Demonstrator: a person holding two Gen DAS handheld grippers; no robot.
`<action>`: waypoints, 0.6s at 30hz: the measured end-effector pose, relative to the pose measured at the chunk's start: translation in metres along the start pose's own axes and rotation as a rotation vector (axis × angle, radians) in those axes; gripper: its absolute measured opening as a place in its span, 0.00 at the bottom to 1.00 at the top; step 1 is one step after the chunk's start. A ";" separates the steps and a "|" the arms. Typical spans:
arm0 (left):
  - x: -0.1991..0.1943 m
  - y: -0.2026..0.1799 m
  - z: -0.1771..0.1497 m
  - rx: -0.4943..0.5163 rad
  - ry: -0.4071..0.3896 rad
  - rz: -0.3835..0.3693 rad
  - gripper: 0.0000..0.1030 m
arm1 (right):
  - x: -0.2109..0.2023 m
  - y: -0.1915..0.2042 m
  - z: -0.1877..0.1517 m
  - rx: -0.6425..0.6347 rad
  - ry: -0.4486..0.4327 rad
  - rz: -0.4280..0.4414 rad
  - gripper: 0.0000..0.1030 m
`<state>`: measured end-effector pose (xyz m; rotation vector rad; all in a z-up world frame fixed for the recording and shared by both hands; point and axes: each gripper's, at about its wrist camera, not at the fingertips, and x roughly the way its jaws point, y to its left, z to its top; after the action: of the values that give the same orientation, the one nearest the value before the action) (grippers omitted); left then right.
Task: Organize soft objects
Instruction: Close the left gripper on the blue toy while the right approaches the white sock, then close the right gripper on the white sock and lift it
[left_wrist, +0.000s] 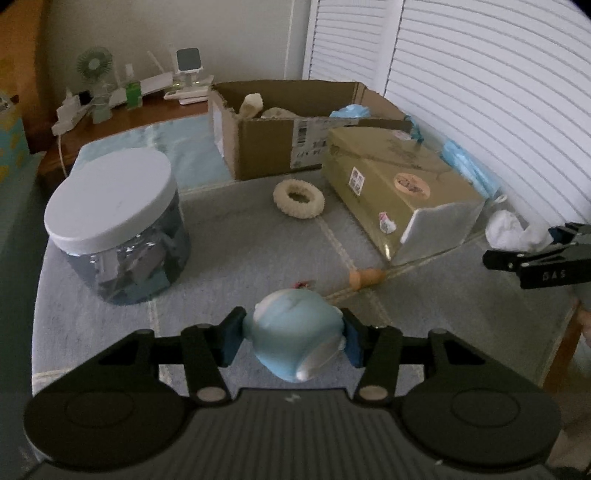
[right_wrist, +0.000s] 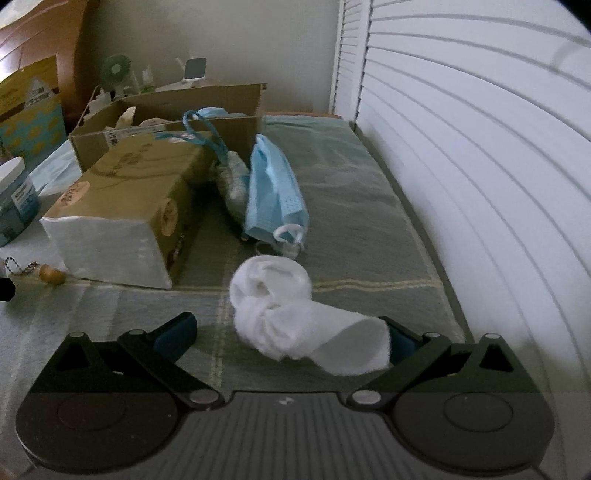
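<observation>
Left to right: lidded jar on the grey mat; left gripper, pads clamped on a pale blue soft toy; open cardboard box behind; tissue pack; right gripper, fingers apart around a white rolled sock; blue face mask beyond.

text: you can read "DAS" in pale letters on the right gripper | labels on the cardboard box and stickers on the gold box too blurred for you to read
</observation>
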<state>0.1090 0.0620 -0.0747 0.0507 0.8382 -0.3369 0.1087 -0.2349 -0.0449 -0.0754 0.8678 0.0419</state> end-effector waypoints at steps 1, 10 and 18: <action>0.001 0.000 -0.001 0.001 0.003 0.005 0.52 | 0.000 0.001 0.001 -0.003 0.001 0.004 0.97; 0.001 0.000 -0.003 0.000 0.007 0.024 0.58 | -0.004 0.009 0.009 -0.061 -0.014 0.002 0.71; -0.004 0.000 -0.007 0.024 0.014 0.030 0.65 | -0.012 0.010 0.012 -0.085 -0.001 0.024 0.41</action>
<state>0.1018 0.0638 -0.0764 0.0876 0.8463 -0.3183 0.1091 -0.2238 -0.0287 -0.1445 0.8657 0.1014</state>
